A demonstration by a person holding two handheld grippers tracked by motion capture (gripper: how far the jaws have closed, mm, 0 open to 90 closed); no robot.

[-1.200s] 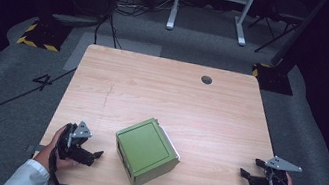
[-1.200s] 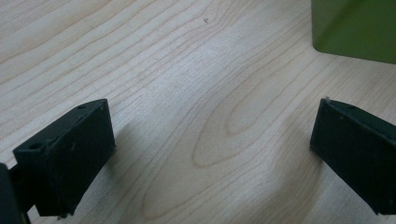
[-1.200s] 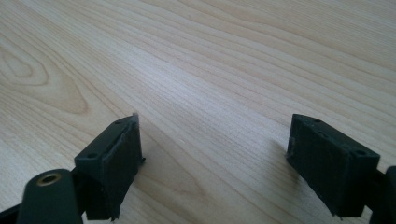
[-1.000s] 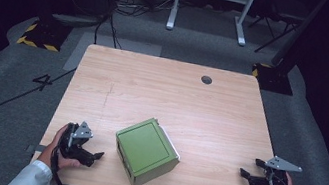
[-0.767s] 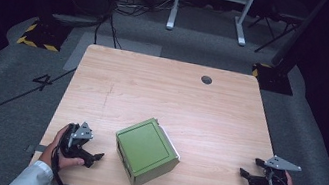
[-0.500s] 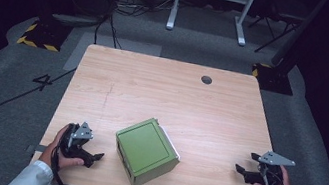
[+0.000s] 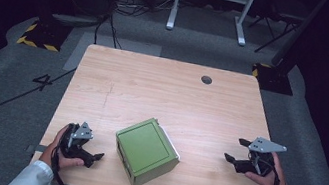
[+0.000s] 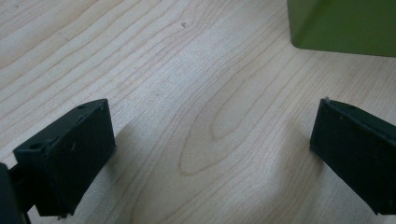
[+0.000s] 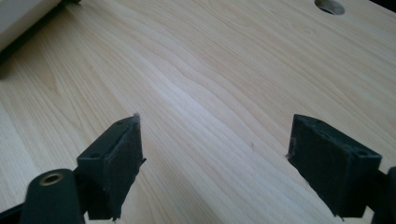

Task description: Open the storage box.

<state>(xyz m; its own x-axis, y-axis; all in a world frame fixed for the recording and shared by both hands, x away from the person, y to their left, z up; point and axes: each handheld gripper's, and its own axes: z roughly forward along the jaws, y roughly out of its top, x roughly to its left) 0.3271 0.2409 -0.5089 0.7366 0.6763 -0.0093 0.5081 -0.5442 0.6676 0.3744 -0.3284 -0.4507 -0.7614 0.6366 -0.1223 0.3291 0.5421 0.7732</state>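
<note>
Boxes: we count one green box (image 7: 146, 151), lying near the front edge of the desk (image 7: 162, 92), between our two hands.
Grippers: we count two, the left gripper (image 7: 91, 154) and the right gripper (image 7: 238, 150), one in each hand.
Holes: we see one round hole (image 7: 206, 80) in the desk, near its far edge and well apart from the box.
Hidden or cut off: in the left gripper view the box (image 8: 343, 25) is cut by the top and right edges, so we see one lower corner and part of one green side. In the right gripper view a pale strip with a dark shadow under it sits at the upper left corner; we cannot tell what it is.
Hard to make out: we cannot tell whether the box's lid is shut tight.
Left gripper: its jaws stand wide apart over bare wood, holding nothing; it points toward the box and sits near it, not touching it.
Right gripper: its jaws (image 9: 210, 172) are spread wide too, with nothing between them but desk; it is well apart from the box.
</note>
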